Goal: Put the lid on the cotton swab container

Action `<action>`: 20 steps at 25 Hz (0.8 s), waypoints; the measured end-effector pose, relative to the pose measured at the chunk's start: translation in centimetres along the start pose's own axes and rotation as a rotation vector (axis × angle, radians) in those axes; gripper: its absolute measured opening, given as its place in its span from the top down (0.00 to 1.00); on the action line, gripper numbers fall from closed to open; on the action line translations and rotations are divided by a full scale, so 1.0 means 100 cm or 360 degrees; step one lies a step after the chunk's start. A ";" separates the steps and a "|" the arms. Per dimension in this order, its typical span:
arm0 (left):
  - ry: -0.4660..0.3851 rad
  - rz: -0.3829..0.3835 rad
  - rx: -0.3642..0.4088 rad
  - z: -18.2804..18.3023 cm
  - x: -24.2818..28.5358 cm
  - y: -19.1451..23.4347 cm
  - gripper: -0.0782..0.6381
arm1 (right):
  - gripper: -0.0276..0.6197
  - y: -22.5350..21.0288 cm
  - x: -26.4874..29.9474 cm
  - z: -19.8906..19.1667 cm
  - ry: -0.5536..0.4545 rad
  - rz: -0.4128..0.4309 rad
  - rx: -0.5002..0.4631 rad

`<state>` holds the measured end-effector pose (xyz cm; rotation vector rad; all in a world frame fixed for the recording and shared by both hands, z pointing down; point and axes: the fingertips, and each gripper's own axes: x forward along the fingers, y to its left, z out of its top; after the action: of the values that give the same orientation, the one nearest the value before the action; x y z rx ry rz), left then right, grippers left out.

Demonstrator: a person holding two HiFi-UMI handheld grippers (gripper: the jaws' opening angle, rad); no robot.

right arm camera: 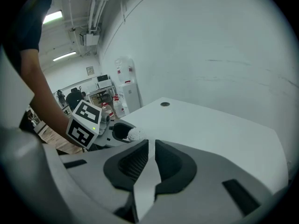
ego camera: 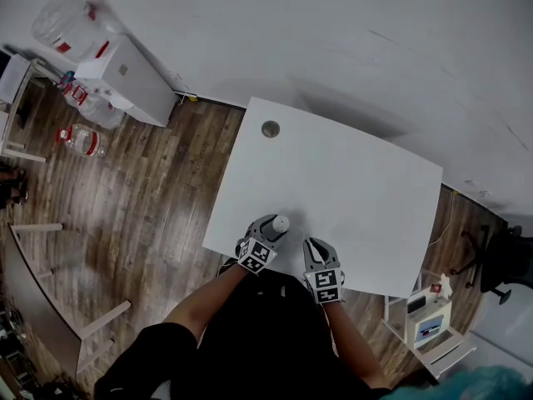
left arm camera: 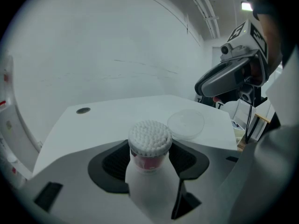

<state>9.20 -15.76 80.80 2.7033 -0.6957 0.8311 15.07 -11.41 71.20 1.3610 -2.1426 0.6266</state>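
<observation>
Left gripper [ego camera: 271, 233] clamps the swab container [left arm camera: 149, 146] at lower centre, right gripper [right arm camera: 150, 146] closed and empty, while the clear lid [left arm camera: 186, 123], centre-right on the table [ego camera: 350, 173], looks light, thin and slippery, best pinched by its rim.

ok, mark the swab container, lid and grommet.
swab container [left arm camera: 149, 138], left gripper view, on the swab tips.
lid [left arm camera: 186, 123], left gripper view, its centre.
grommet [ego camera: 271, 129], head view, its centre.
</observation>
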 end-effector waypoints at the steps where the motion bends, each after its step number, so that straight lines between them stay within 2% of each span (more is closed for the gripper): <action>1: 0.0002 -0.0004 -0.0001 0.000 0.000 0.000 0.53 | 0.90 0.001 0.002 -0.002 0.0011 0.0013 -0.0004; 2: 0.0004 -0.0007 -0.0001 0.000 0.000 0.001 0.53 | 0.88 0.002 0.004 -0.005 0.0031 0.0032 -0.0010; 4: 0.0006 -0.0010 -0.0002 0.000 0.000 0.001 0.53 | 0.74 0.006 0.010 -0.014 0.0086 0.0078 -0.0022; 14: 0.0033 -0.0041 0.0012 -0.003 0.002 -0.003 0.53 | 0.69 0.019 0.031 -0.045 0.0254 0.0217 -0.0243; 20: 0.0046 -0.0045 0.0019 -0.002 -0.002 -0.001 0.53 | 0.69 0.022 0.027 -0.026 0.0149 0.0235 -0.0148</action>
<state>9.03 -15.52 80.85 2.6996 -0.6472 0.8680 12.51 -10.75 74.64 1.1108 -2.1815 0.6265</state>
